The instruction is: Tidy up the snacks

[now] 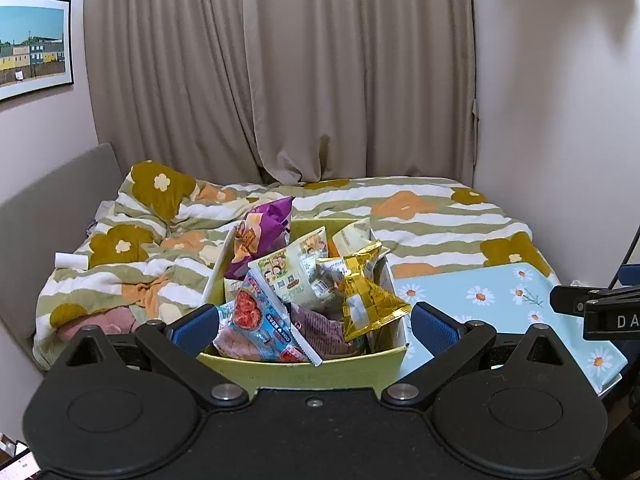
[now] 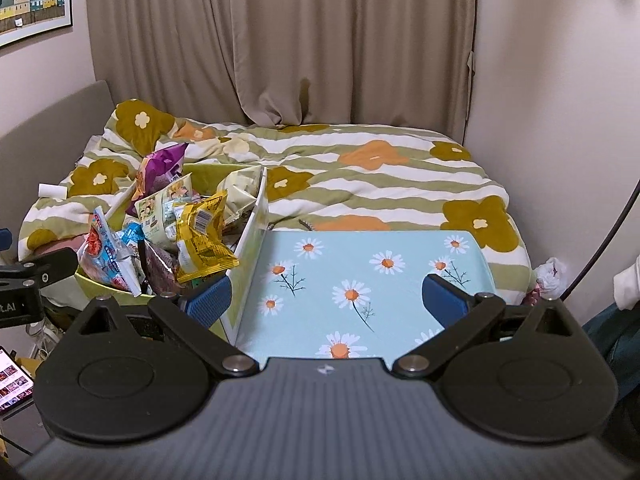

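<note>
Right in front of the left hand-held gripper (image 1: pixel 315 326) sits a green box (image 1: pixel 304 372) full of snack bags, and the gripper's two blue pads are spread wide apart, one on each side of the box's near end, with nothing held between them. A gold bag (image 1: pixel 366 300) sticks up on the right side of the pile, a blue and red bag (image 1: pixel 260 320) leans near the front, a pale bag with cartoon faces (image 1: pixel 288 272) lies in the middle, and a purple bag (image 1: pixel 260 232) pokes up at the back. The box rests on a bed with a flowery striped blanket (image 1: pixel 432 220). To the right of the box lies a light blue board with daisies (image 1: pixel 500 300), just beside it. The right hand-held gripper (image 2: pixel 326 300) hangs over that daisy board, and its blue pads are also wide apart and hold nothing. From this gripper, the box of snacks is off to the left, with its white side wall (image 2: pixel 250 236) standing up next to the left pad. Far ahead of both grippers hang tan curtains (image 1: pixel 280 72). A picture of houses (image 1: pixel 32 44) is on the wall to the left. A small white roll (image 1: pixel 71 261) lies on the blanket, well to the left of the box.
</note>
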`<state>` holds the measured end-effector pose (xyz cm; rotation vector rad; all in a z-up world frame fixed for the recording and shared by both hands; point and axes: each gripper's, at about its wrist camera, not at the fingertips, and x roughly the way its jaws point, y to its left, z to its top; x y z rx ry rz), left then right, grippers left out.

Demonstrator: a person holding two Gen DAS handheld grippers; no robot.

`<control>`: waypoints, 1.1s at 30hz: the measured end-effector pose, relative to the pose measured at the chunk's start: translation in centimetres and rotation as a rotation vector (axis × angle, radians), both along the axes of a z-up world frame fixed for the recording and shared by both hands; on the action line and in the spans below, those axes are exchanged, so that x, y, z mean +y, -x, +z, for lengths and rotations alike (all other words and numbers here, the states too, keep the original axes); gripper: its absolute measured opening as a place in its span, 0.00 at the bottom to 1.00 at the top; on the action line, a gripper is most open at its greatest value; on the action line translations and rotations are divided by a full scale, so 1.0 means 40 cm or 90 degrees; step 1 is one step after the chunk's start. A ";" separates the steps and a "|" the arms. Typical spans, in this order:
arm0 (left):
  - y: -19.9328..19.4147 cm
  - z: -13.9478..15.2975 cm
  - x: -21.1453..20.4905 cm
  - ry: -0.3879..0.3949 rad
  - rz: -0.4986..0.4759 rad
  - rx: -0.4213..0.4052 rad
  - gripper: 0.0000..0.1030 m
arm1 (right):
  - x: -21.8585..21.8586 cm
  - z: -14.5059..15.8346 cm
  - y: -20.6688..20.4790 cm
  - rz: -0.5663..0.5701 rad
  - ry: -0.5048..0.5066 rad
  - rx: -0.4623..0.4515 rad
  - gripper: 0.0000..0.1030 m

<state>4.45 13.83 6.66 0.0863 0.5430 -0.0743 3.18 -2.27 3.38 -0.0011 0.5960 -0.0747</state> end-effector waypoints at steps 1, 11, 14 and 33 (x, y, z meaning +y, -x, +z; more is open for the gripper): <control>0.001 0.001 0.000 -0.001 -0.002 -0.001 1.00 | -0.001 0.000 -0.001 0.000 0.000 0.000 1.00; -0.002 -0.001 0.004 -0.007 -0.010 0.002 1.00 | -0.012 -0.006 0.003 -0.014 -0.006 0.008 1.00; -0.005 -0.002 0.005 -0.007 -0.012 0.005 1.00 | -0.014 -0.007 0.002 -0.019 -0.008 0.010 1.00; -0.014 0.000 0.004 -0.007 -0.015 0.008 1.00 | -0.016 -0.017 -0.013 -0.033 -0.013 0.013 1.00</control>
